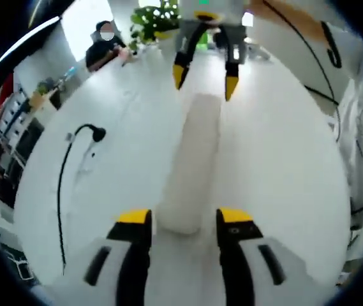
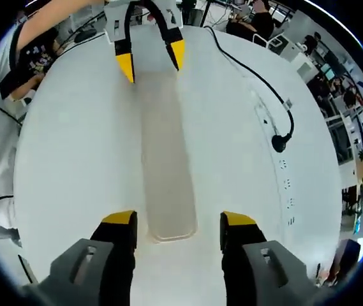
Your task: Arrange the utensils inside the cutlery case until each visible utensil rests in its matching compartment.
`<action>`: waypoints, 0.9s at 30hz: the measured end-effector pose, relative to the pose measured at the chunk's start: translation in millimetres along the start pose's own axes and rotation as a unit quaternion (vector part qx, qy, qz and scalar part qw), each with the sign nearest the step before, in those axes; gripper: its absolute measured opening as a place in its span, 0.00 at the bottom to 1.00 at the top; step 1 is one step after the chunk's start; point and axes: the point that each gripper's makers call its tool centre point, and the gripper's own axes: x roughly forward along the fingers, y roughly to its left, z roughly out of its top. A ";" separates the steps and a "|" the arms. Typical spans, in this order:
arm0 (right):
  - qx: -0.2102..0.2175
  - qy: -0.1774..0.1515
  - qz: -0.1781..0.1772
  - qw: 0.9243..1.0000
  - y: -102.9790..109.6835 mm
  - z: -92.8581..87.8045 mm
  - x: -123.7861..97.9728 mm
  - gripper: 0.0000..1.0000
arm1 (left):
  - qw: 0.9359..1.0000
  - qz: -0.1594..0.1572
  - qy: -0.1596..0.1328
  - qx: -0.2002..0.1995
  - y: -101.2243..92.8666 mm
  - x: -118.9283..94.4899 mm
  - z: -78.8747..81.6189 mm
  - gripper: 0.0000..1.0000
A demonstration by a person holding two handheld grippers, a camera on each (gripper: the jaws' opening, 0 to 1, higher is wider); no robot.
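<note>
the cutlery case (image 2: 165,159) lay on the white table (image 2: 73,159), its long axis running from 6 to 12 o'clock between my two grippers, one short end by each. my right gripper (image 2: 175,226) and left gripper (image 1: 184,223) both stood wide, jaws either side of their ends, holding nothing; whether any touched it i could not tell.

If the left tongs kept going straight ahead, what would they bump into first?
Most likely the near end of the long translucent case, lying just ahead between the open left tongs; depth is hard to judge.
</note>
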 end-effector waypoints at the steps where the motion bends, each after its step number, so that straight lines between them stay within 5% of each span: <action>1: -0.007 -0.005 0.001 1.000 2.1 0.9 -5.1 0.35 | 1.000 0.006 -0.011 -0.012 1.6 -5.7 0.0 0.41; 3: 0.006 -0.035 -0.011 0.999 1.9 8.3 -13.6 0.27 | 0.999 0.016 -0.032 -0.034 1.5 -16.1 0.0 0.43; 9: 0.064 -0.126 -0.018 0.990 12.5 21.3 -41.2 0.31 | 0.991 0.059 -0.090 -0.082 -6.5 -43.1 7.7 0.36; 11: 0.085 -0.174 -0.019 0.981 16.3 29.8 -53.3 0.31 | 0.971 0.047 -0.168 -0.164 -15.0 -59.0 29.3 0.34; 14: 0.133 -0.240 -0.054 0.960 10.0 47.3 -74.5 0.21 | 0.954 0.050 -0.234 -0.183 -24.8 -81.4 52.1 0.37; 16: 0.178 -0.252 -0.085 0.947 1.7 49.9 -84.3 0.09 | 0.953 0.061 -0.240 -0.173 -33.2 -87.8 58.1 0.38; 18: 0.202 -0.292 -0.065 0.932 11.8 61.8 -93.2 0.11 | 0.949 0.087 -0.251 -0.169 -38.5 -93.7 63.8 0.40; 20: 0.216 -0.321 -0.035 0.921 30.2 70.1 -100.8 0.13 | 0.923 0.075 -0.310 -0.215 -51.1 -104.0 76.4 0.38; 22: 0.202 -0.335 -0.037 0.920 42.2 72.2 -106.8 0.13 | 0.909 0.053 -0.336 -0.242 -66.4 -108.7 78.2 0.38; 25: 0.216 -0.358 -0.042 0.907 54.3 70.9 -116.0 0.12 | 0.912 0.107 -0.339 -0.207 -74.5 -117.0 71.6 0.37; 27: 0.220 -0.375 -0.053 0.899 62.0 68.2 -124.1 0.10 | 0.907 0.115 -0.352 -0.202 -83.2 -123.1 72.3 0.36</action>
